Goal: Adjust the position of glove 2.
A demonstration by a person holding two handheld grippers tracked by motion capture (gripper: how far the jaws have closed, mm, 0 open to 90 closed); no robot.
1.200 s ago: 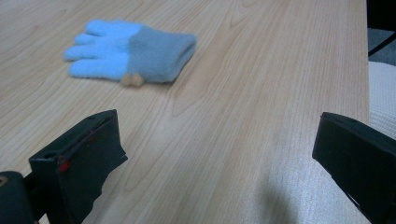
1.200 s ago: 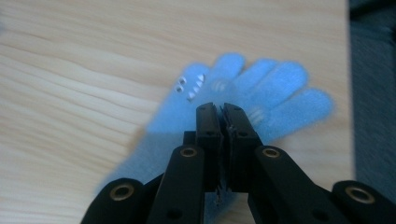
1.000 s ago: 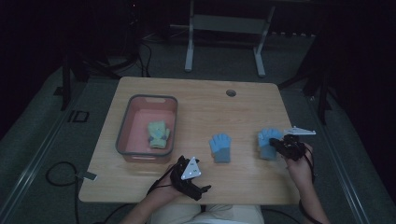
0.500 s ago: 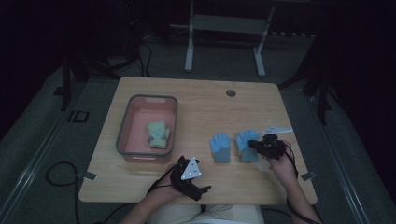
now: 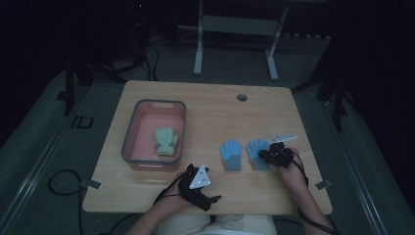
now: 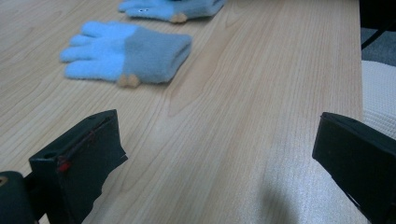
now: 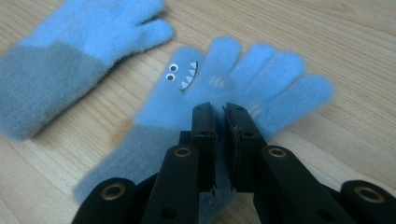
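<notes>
Two blue gloves side by side on the wooden table (image 5: pixel 205 103); the right gripper is clamped on one of them.

Left of the gloves sits a pink bin (image 5: pixel 131 132) with a green glove (image 5: pixel 165 141) inside. Near the table's front edge, the left gripper (image 5: pixel 211 199) rests with jaws wide apart, holding nothing. The plain blue glove (image 5: pixel 230 155) lies flat just left of the monster-face glove (image 7: pixel 219 88). The right gripper (image 7: pixel 219 119) has its jaws nearly closed, pinching that glove's fabric.
</notes>
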